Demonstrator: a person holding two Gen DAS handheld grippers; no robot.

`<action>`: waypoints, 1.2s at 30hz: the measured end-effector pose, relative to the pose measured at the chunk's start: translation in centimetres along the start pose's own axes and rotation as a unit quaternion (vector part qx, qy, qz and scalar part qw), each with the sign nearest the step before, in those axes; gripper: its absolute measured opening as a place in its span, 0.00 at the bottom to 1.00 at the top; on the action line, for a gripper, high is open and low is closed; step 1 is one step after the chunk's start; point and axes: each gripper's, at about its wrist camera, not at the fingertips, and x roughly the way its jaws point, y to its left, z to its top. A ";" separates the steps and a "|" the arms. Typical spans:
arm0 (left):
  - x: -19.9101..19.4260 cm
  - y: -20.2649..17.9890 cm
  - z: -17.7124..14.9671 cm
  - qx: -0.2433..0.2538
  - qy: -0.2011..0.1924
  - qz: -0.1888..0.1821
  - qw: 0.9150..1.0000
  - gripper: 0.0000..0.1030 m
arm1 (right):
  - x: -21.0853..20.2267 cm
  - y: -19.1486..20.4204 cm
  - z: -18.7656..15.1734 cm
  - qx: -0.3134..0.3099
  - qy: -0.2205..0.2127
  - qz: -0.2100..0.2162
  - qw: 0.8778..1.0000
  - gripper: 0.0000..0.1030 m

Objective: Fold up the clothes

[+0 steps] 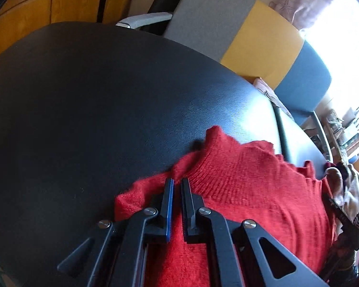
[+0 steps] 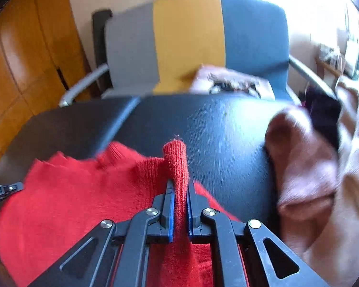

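Now both claws pinch the red knitted sweater (image 1: 246,191) lying on the black leather-look table (image 1: 88,100): the left gripper (image 1: 177,181) nips an edge, the right gripper (image 2: 180,186) clamps a ribbed fold. Grasping looks done; next, lift together and fold evenly.

The red sweater (image 1: 246,191) is fuzzy knit wool with a ribbed band. It lies on a black table (image 1: 107,100) of faintly grained, softly sheened leatherette. The grippers (left (image 1: 177,184), right (image 2: 180,186)) are matt black plastic with shiny metal rivets. The chair (image 2: 186,40) at upper centre wears matt woven cloth; the cabinet (image 2: 24,59) at upper left is glossy wood.
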 end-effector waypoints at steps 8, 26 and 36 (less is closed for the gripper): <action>-0.8 -1.7 0.7 0.046 -0.013 0.019 0.999 0.09 | 0.3 0.9 -0.7 -0.025 0.003 -0.026 0.999 0.13; -11.4 8.1 -8.7 -0.025 0.000 -0.180 0.983 0.30 | -6.9 10.9 -4.1 -0.133 -0.023 0.081 0.988 0.58; -9.5 8.1 -8.4 -0.039 0.024 -0.262 0.964 0.34 | -2.7 11.2 -7.2 -0.126 0.003 0.083 0.989 0.75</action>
